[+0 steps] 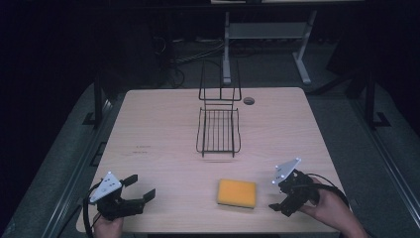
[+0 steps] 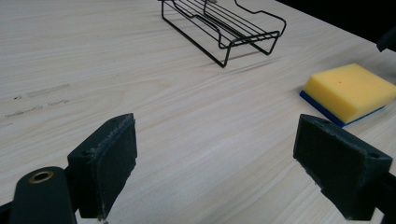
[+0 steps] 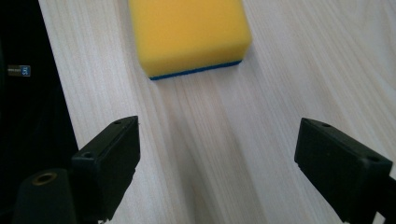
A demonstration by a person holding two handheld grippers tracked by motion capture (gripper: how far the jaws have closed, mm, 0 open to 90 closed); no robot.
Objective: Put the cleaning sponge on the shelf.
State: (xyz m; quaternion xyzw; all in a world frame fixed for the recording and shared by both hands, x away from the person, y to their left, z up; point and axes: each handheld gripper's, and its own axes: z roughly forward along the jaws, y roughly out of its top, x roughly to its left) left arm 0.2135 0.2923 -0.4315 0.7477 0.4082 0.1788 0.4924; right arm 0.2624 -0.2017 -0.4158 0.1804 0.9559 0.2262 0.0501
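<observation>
Sponge [image 1: 236, 193] rectangular, yellow foam (blue base), on table [image 1: 158, 124].

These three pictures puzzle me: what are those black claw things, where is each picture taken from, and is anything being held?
No robot here: a person holds a two-jaw tool in each hand. The high view looks down on the wooden table, with the left gripper and right gripper near its front edge. The other two pictures come from cameras riding on each gripper, looking along its black jaws. On the table lie a yellow sponge with a blue underside and a black wire rack. Both grippers are open, holding nothing.
</observation>
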